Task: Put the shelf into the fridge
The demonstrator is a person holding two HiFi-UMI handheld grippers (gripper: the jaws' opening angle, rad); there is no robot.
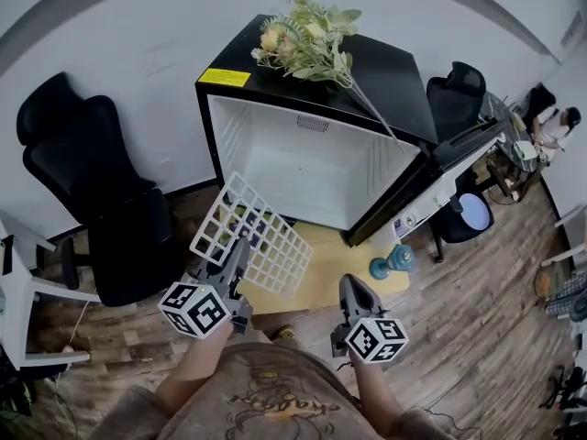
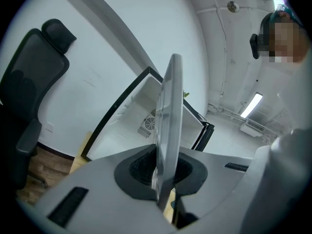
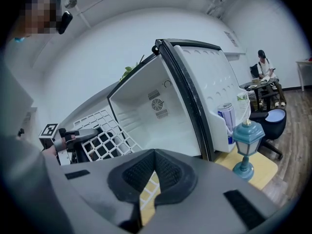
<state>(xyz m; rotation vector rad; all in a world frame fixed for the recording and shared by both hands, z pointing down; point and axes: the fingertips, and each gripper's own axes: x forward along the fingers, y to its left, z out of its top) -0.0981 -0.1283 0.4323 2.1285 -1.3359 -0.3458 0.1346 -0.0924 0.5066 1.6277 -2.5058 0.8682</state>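
The black fridge (image 1: 303, 145) stands open, its white inside (image 3: 151, 112) bare, its door (image 1: 431, 177) swung to the right. A white grid shelf (image 1: 249, 235) hangs tilted in front of the opening, low and to the left. My left gripper (image 1: 238, 250) is shut on the shelf's near edge. In the left gripper view the shelf (image 2: 169, 121) runs edge-on between the pads. My right gripper (image 1: 351, 289) is shut with nothing in it, to the right of the shelf and apart from it. The right gripper view shows the shelf (image 3: 105, 133) and the left gripper (image 3: 73, 134) at its left.
Artificial flowers (image 1: 307, 39) lie on the fridge top. A small blue lantern (image 1: 390, 262) stands on a yellow mat (image 1: 330, 273) by the door. A can (image 3: 225, 116) sits in the door rack. A black office chair (image 1: 101, 200) stands left; more chairs and a seated person (image 1: 555, 126) are right.
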